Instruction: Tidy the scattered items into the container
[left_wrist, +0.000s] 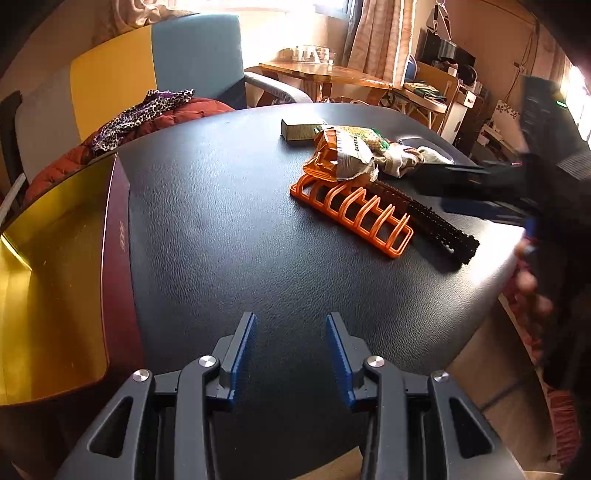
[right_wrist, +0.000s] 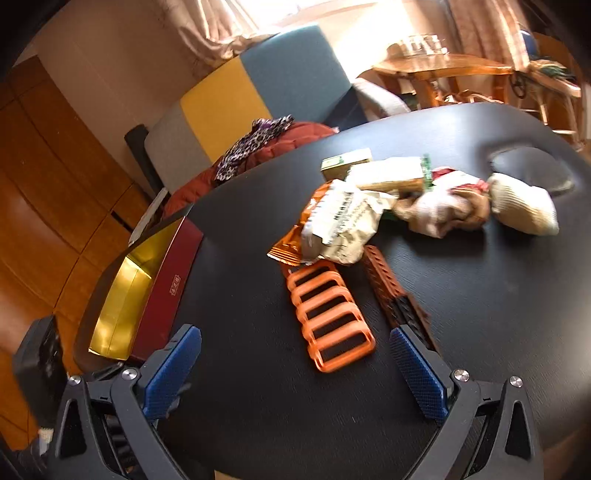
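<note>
A pile of items lies on the black table (left_wrist: 229, 229): an orange plastic rack (left_wrist: 351, 218) (right_wrist: 327, 314), a brown and black perforated bar (left_wrist: 439, 225) (right_wrist: 388, 288), crumpled snack bags (left_wrist: 343, 151) (right_wrist: 340, 225), a small box (left_wrist: 295, 131) (right_wrist: 345, 160) and cloth gloves (right_wrist: 524, 206). The container, a dark red box with a gold inside (left_wrist: 118, 258) (right_wrist: 173, 288), stands at the table's left edge. My left gripper (left_wrist: 291, 315) hovers open over bare table beside the box. My right gripper (right_wrist: 295, 332) is wide open; the rack's near end lies between its fingers, untouched.
A yellow and blue chair (left_wrist: 147, 74) behind the table holds a red jacket (left_wrist: 177, 118) and leopard-print cloth. A wooden table (left_wrist: 325, 74) stands further back. The black table's edge curves away at the right, where a hand (left_wrist: 532, 284) shows blurred.
</note>
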